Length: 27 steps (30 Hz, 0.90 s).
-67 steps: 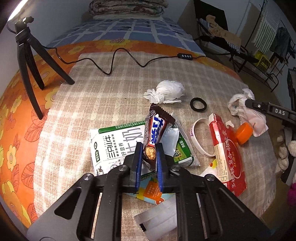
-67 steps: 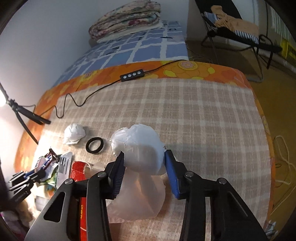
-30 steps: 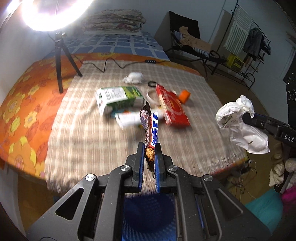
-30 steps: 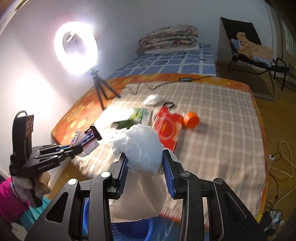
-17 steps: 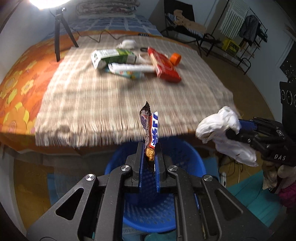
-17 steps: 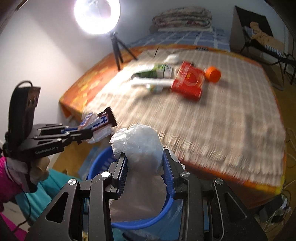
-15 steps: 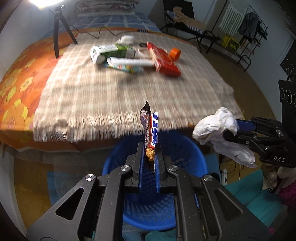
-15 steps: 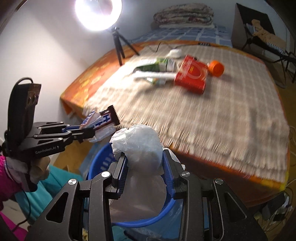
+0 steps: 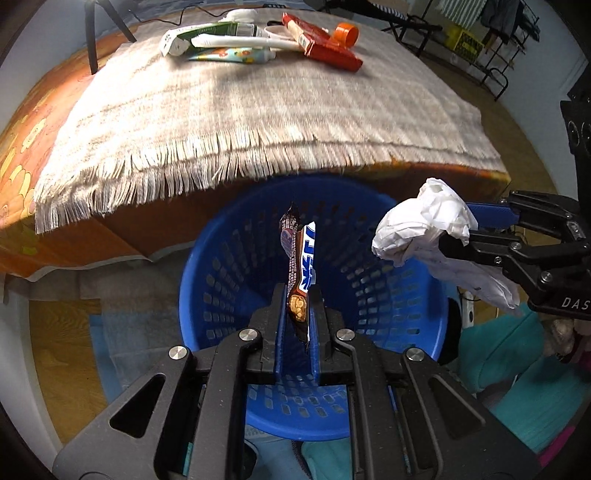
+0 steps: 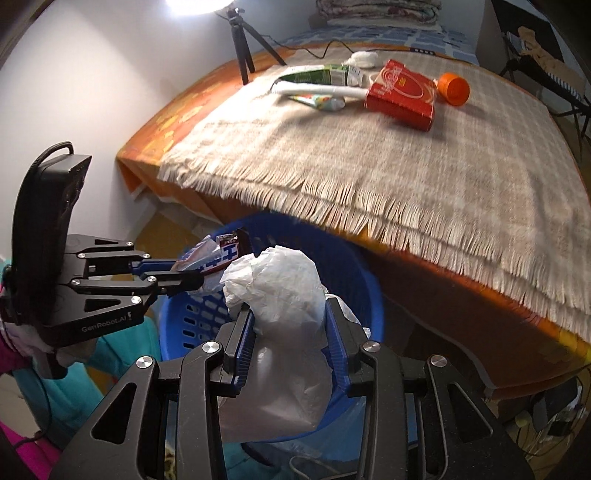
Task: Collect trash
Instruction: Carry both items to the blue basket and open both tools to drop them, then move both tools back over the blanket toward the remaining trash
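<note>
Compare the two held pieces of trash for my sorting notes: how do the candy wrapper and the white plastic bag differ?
The candy wrapper is flat, narrow and printed brown and blue; the white plastic bag is crumpled, bulky and plain. The left gripper pinches the wrapper with its jaws nearly together; the right gripper holds the bag with its jaws wider apart. Both hang above the blue basket.

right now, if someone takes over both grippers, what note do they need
Left gripper: shut on the brown and blue candy bar wrapper, over the blue slotted plastic basket.
Right gripper: jaws just easing open around the crumpled white plastic bag, also over the basket.
Done: both pieces carried off the table.
Left: drop both, then collect the green carton, red packet, orange cap, tubes and white wad from the checked cloth.
</note>
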{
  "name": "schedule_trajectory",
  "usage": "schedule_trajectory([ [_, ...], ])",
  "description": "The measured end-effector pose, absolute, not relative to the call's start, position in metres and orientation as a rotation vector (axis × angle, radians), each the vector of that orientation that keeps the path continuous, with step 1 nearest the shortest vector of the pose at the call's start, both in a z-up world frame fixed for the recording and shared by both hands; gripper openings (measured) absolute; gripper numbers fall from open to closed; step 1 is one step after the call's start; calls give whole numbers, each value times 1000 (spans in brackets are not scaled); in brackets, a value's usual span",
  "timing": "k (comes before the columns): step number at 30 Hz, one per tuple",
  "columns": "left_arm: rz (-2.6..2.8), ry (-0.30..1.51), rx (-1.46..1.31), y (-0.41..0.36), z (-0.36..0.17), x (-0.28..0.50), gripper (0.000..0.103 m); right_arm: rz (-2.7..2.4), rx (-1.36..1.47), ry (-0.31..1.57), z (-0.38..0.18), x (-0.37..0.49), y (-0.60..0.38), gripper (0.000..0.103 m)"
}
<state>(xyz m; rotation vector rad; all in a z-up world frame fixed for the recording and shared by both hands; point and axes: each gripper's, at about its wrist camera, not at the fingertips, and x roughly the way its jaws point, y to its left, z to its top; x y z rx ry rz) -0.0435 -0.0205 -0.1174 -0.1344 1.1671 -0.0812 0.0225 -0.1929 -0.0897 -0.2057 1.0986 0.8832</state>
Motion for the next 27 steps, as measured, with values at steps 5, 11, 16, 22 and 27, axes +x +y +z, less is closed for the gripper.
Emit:
schedule_trajectory([
  [5,-72,1184,-128,-18,-123,-41,14,877,-207,1114,-94,23,-191,38],
  [11,-58,1180,-115,-17,-125,-42,51,862,-222,1133,-99,25,-188,47],
  [16,-47,1179,-107,-17,-124,-42,54,853,-236,1125,-97,24,-188,57],
  [22,-33,1167,-103,-15,-121,-42,60,835,-248,1126,-98,24,-187,65],
  [27,-26,1166,-106,-14,-121,-42,62,809,-256,1128,-97,26,-188,66],
])
